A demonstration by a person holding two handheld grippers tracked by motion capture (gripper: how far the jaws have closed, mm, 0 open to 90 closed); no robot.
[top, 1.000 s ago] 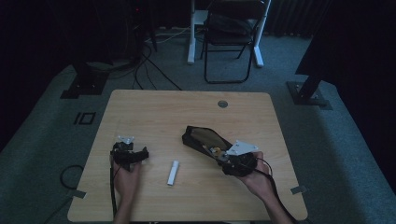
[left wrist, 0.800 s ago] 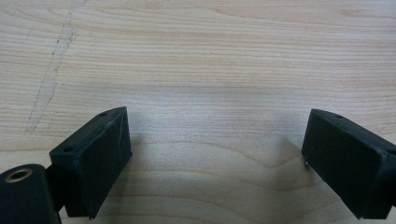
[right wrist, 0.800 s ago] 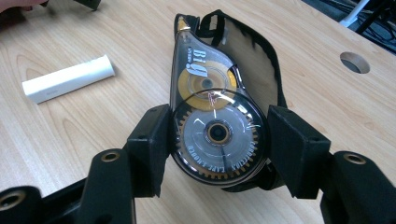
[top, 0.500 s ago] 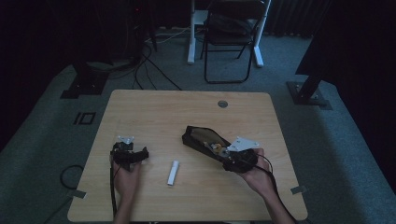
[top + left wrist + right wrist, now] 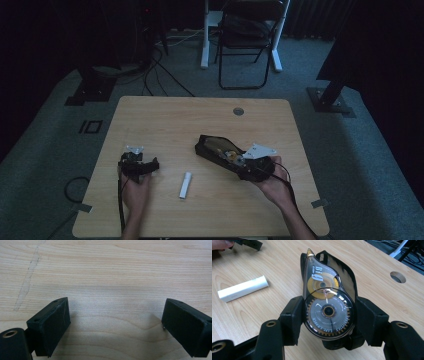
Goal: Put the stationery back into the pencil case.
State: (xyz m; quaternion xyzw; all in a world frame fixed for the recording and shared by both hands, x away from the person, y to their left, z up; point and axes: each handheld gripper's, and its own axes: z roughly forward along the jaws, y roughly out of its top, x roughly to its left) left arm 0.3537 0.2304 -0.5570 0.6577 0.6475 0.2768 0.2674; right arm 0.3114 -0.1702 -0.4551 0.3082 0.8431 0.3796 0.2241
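**Item 1: correction tape dispenser, clamped in my right gripper**

Location: right of table centre, over a black pouch (image 5: 348, 277) on the wooden table (image 5: 200, 120). My right gripper (image 5: 328, 315) is clamped across the correction tape dispenser (image 5: 325, 302), 1 jaw on each flank of its round body. My left gripper (image 5: 115, 322) rests near left, jaws apart on bare wood.

Handling: I judge a steady, moderate squeeze across the widest part best; the smooth shell could slip.

Materials: clear smoky plastic, teardrop outline, 2 toothed reels inside. Nearby: 1 white cap (image 5: 243, 288), matte, cylindrical.
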